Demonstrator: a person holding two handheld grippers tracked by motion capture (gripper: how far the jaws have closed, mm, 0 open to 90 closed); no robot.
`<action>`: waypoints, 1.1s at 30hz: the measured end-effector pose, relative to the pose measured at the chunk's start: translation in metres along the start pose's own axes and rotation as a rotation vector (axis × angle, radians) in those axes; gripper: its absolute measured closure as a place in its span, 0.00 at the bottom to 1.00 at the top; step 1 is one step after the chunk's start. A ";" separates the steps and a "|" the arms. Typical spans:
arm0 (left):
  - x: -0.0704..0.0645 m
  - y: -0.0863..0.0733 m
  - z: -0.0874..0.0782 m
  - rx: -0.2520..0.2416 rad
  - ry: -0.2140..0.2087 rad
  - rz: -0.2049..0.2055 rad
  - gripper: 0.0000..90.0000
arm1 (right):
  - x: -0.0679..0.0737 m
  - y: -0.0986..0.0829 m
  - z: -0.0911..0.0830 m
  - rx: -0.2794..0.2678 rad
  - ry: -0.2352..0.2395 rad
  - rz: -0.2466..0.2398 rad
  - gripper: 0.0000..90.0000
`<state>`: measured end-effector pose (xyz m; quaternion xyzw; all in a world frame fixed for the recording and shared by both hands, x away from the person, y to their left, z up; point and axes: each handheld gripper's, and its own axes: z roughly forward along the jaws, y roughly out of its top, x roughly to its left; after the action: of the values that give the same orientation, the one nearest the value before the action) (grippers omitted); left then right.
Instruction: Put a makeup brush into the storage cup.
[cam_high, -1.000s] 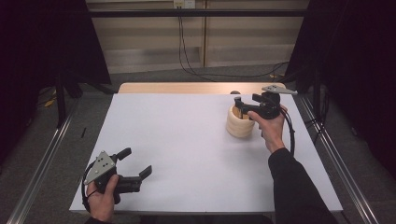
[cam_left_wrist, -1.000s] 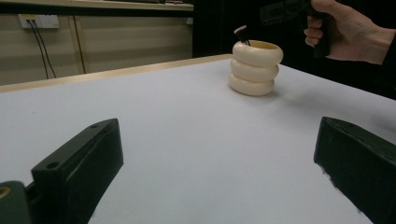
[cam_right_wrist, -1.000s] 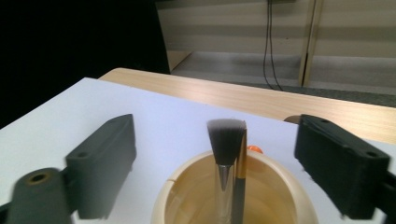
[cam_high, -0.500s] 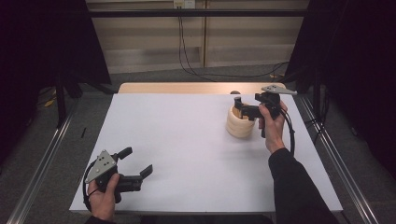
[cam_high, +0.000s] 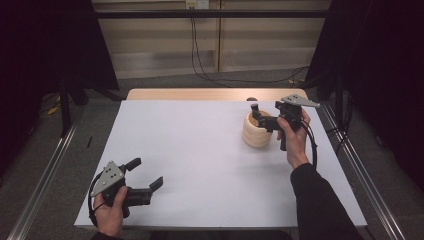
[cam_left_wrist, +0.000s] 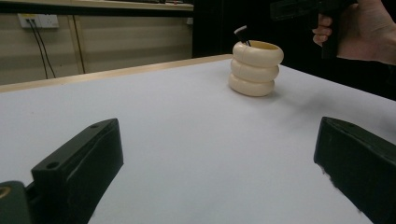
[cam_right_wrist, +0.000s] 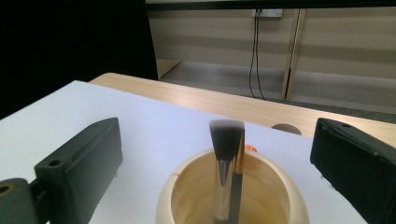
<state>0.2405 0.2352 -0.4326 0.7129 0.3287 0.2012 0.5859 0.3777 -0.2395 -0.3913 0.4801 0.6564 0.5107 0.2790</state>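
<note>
White counter (cam_high: 200, 165) carries a cream ribbed holder (cam_high: 256, 132) at its far right with a makeup brush (cam_right_wrist: 227, 163) standing inside; right gripper (cam_high: 261, 118) released just above its rim, left gripper (cam_high: 148, 176) released, near corner, empty.

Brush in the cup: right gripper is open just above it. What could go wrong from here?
The brush stands nearly upright in the cream cup, so a jaw of the right gripper could knock it aside instead of straddling it. The cup is tall, narrow and stands free on the table; a bump on its rim may tip it. The left gripper is far off and cannot steady it.
</note>
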 end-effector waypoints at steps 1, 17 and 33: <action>0.000 0.000 0.000 0.000 0.001 0.000 0.02 | 0.001 -0.001 -0.001 0.005 -0.006 0.000 0.02; -0.001 0.000 -0.002 -0.002 0.002 0.002 0.02 | 0.006 -0.019 -0.025 -0.014 -0.013 -0.009 0.02; -0.001 0.001 -0.002 -0.016 0.007 -0.003 0.02 | 0.014 -0.030 -0.062 -0.034 -0.006 -0.016 0.02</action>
<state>0.2386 0.2355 -0.4316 0.7070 0.3303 0.2052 0.5907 0.3086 -0.2522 -0.3980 0.4715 0.6505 0.5180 0.2935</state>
